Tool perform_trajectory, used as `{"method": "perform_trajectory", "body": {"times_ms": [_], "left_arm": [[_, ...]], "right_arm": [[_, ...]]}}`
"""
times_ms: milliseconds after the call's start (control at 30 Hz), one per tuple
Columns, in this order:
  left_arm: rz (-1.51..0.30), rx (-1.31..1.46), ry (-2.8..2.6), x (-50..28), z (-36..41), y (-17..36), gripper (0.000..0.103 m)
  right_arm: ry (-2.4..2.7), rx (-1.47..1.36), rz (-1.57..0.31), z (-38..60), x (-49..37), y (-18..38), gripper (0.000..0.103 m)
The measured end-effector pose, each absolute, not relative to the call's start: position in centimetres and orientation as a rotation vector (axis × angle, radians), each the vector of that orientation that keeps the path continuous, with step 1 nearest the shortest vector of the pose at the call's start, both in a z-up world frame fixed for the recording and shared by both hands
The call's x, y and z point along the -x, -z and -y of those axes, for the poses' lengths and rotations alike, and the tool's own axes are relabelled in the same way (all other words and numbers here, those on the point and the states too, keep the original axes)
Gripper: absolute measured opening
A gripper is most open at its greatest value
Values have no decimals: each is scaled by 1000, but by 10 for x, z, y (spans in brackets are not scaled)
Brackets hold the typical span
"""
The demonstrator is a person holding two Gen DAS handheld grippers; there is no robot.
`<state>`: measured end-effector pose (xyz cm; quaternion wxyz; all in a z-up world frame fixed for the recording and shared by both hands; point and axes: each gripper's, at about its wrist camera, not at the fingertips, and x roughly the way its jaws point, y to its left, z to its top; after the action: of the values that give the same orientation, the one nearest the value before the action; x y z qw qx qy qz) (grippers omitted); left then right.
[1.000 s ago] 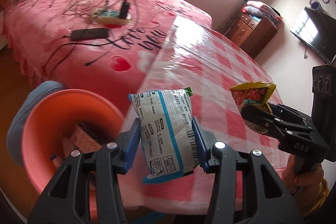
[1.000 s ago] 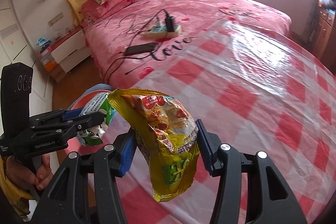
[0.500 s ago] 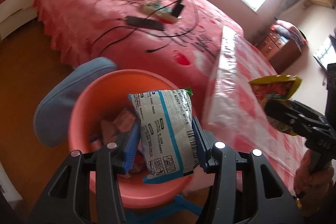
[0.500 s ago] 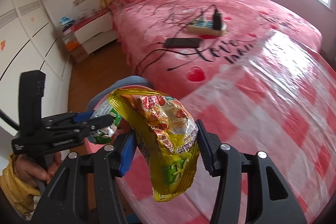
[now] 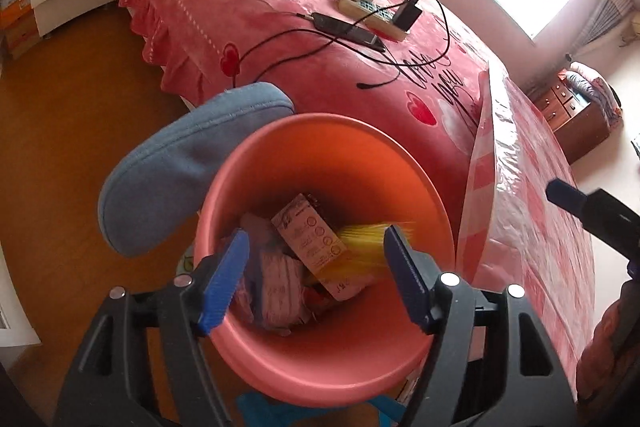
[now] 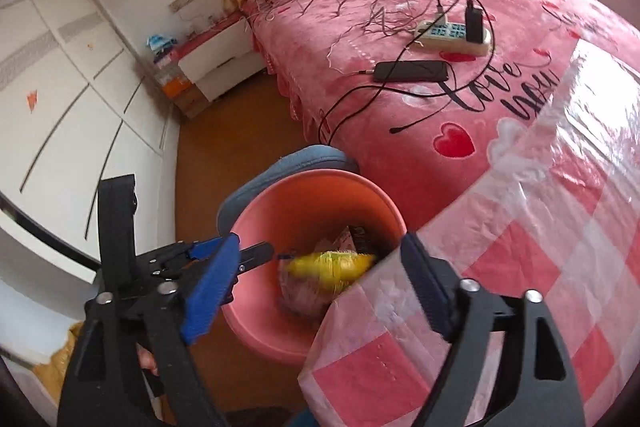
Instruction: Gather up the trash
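Left gripper: jaws are spread wide above the bin; nothing is held.
Right gripper: jaws are spread wide; nothing is held.
Yellow wrapper: seen blurred inside the pink bin.
White wrapper: lies among trash in the bin.
Bin: placed beside the bed and a blue cushion.

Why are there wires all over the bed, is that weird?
A little odd: a power strip, a plugged-in charger and a phone lie on the pink bed, cables tangled around them. The trash sits inside the pink bin, nothing spilled.
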<state>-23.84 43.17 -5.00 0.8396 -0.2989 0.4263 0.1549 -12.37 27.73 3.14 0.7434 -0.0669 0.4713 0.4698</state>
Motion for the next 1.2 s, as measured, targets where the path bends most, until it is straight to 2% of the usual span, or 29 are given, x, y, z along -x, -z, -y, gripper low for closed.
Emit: {"method": "perform_trajectory", "body": {"times_ms": [300,567,1200], "left_arm": [[-889,513,-385,230,-423,35,86],[-863,376,-444,213,-404,9,90],[-771,259,-364,173,-341,-47,95]], "right_arm": [[-906,104,-1002,-237,110,-36,88],[-838,125,-948,-211,115,-40,89],[-732,57,-852,-140,111,-57,89]]}}
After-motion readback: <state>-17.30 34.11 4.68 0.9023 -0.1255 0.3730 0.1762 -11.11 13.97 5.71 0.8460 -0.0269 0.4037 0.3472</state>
